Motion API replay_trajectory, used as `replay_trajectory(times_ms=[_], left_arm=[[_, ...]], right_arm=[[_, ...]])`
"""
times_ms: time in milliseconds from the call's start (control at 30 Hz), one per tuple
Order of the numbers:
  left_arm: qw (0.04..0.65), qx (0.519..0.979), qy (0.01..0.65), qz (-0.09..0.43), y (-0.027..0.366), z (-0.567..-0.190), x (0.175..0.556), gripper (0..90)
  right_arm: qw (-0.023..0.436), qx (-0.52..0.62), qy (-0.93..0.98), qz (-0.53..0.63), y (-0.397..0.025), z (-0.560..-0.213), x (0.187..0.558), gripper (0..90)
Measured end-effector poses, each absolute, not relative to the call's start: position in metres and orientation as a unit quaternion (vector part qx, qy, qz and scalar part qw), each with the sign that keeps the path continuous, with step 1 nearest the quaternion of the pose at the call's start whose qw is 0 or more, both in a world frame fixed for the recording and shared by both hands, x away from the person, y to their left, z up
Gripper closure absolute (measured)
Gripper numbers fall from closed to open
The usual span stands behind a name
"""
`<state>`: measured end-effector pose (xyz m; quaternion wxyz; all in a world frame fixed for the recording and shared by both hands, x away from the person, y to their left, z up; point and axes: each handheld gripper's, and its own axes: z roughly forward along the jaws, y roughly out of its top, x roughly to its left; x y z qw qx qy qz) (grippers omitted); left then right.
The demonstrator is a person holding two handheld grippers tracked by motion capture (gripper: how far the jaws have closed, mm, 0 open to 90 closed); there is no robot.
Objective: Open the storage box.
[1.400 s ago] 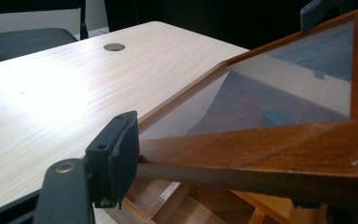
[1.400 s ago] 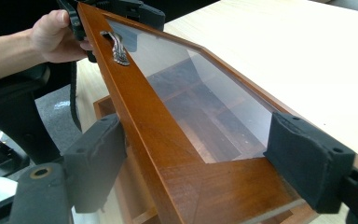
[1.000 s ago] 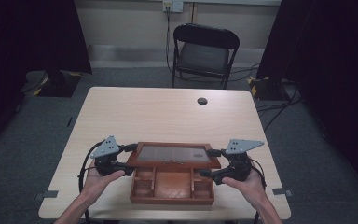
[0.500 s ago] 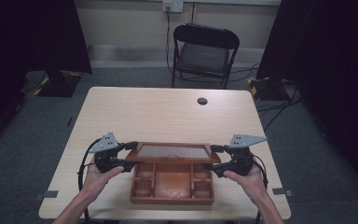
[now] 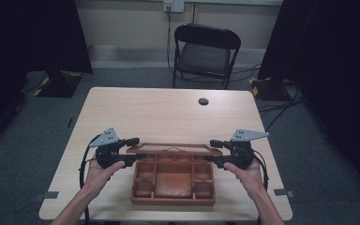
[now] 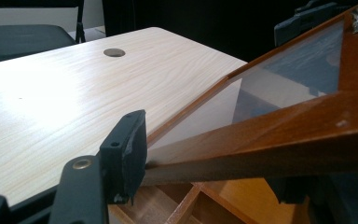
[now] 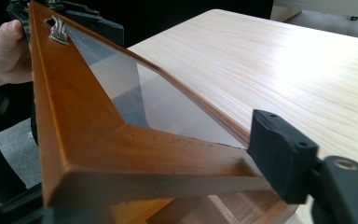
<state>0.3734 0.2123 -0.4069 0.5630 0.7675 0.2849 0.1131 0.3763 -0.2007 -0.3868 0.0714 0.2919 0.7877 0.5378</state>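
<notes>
A brown wooden box (image 5: 173,200) with several open compartments sits at the table's near edge. Its glass-paned lid (image 5: 173,148) is hinged at the back and held part-way up, almost edge-on in the high view. My left gripper (image 5: 137,149) is shut on the lid's front left corner, my right gripper (image 5: 211,150) on its front right corner. In the left gripper view the left gripper (image 6: 209,175) clamps the lid frame (image 6: 270,140) over the compartments. In the right gripper view the right gripper (image 7: 140,186) grips the lid frame (image 7: 98,140). A small metal clasp (image 7: 58,28) sits mid-way along the front rail.
The light wooden table (image 5: 168,112) stretches beyond the box, with a dark cable grommet (image 5: 203,101) near its far edge. A black folding chair (image 5: 204,51) stands behind the table. Dark curtains hang at both sides. Cables trail over the floor at the right.
Both grippers have moved up and away from me with the lid's front edge. The lid has swung higher, so it looks thinner and more of the compartments show.
</notes>
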Motion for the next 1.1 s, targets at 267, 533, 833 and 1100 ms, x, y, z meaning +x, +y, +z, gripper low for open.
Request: replay_trajectory(times_ms=[267, 533, 833, 1100], left_arm=[[0.575, 0.755, 0.296, 0.107, 0.212, -0.407, 0.379, 39.2], [0.577, 0.749, 0.309, 0.103, 0.214, -0.410, 0.389, 41.1], [0.570, 0.757, 0.303, 0.097, 0.214, -0.407, 0.395, 42.2], [0.565, 0.758, 0.310, 0.096, 0.214, -0.406, 0.403, 45.0]], right_arm=[[0.067, 0.297, 0.782, 0.543, -0.200, -0.385, 0.385, 40.6], [0.072, 0.294, 0.784, 0.543, -0.196, -0.382, 0.394, 43.6], [0.074, 0.288, 0.787, 0.541, -0.192, -0.383, 0.400, 45.4], [0.076, 0.297, 0.782, 0.543, -0.193, -0.383, 0.408, 45.3]])
